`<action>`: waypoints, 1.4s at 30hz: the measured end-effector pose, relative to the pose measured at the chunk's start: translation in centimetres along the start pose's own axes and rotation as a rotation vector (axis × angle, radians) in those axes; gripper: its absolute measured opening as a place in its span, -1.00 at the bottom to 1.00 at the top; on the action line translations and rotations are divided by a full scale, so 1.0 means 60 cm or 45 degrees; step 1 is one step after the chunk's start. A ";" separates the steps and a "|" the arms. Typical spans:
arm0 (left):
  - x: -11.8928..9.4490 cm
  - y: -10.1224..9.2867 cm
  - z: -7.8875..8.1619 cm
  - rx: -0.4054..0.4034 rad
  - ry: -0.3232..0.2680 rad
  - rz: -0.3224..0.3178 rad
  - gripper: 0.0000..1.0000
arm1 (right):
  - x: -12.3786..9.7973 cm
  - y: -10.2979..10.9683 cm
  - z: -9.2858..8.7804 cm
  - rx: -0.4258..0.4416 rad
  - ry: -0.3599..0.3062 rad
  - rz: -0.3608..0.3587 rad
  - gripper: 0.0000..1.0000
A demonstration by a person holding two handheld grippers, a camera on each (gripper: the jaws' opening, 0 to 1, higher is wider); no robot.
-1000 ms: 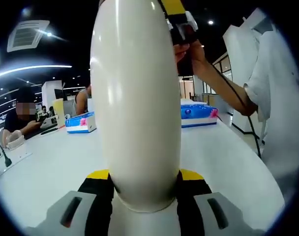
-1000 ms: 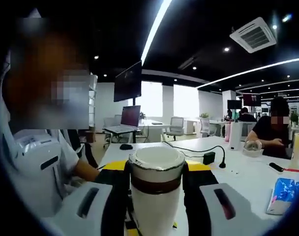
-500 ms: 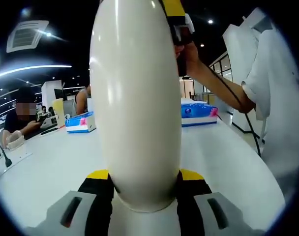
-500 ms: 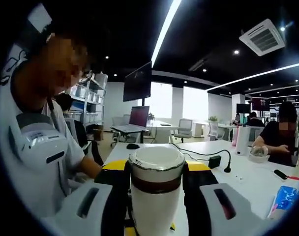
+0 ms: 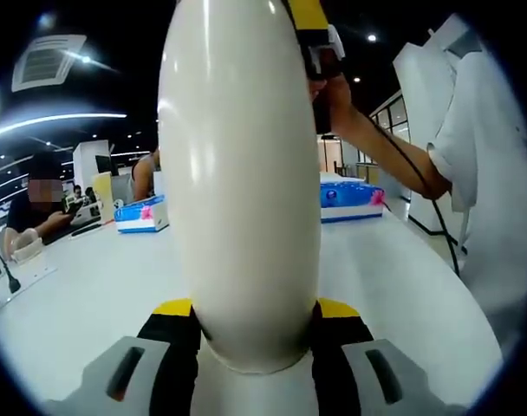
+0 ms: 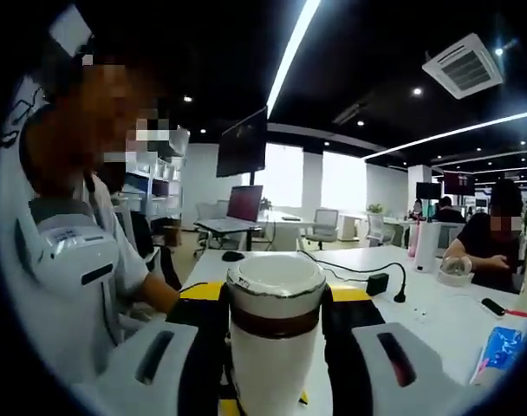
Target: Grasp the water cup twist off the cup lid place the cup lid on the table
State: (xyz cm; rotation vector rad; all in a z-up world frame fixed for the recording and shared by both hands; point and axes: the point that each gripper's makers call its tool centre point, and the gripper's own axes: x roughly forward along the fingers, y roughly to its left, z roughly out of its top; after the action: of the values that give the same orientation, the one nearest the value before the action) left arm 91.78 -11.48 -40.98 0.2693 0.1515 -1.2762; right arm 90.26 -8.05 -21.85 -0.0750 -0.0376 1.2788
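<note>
A tall white water cup (image 5: 237, 173) stands upright in the left gripper view, and my left gripper (image 5: 255, 314) is shut on its lower body with yellow-black fingers on both sides. At the cup's top, a person's hand holds my right gripper (image 5: 320, 43). In the right gripper view the cup's white lid (image 6: 275, 282), with a brown band below it, sits between the jaws of my right gripper (image 6: 275, 296), which is shut on it. The white table (image 5: 90, 286) lies beneath.
Two blue tissue boxes (image 5: 142, 217) (image 5: 350, 199) lie on the table's far side. A black adapter with a cable (image 6: 376, 284) and a blue packet (image 6: 497, 347) lie to the right. A person in white (image 5: 480, 173) stands close; a seated person (image 6: 489, 243) is farther off.
The right gripper view has shifted a little, bringing the room lower and to the right. The hand at the cup's top has edged upward. Both grips on the cup are unchanged.
</note>
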 end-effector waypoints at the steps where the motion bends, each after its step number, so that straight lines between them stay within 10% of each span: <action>1: 0.000 0.000 0.000 -0.001 0.000 0.000 0.03 | 0.000 0.000 -0.001 -0.007 0.005 -0.004 -0.09; 16: 0.000 -0.001 -0.001 -0.014 0.005 0.003 0.03 | -0.006 0.000 -0.006 -0.008 0.150 -0.363 0.32; 42: 0.000 -0.001 -0.001 -0.023 0.006 0.008 0.02 | 0.007 -0.021 0.012 -0.055 0.048 -1.037 0.81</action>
State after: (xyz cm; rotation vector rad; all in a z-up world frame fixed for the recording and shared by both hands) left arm 91.73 -11.50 -41.07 0.2570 0.1657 -1.2679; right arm 91.52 -8.01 -21.02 -0.1070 -0.0565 0.4624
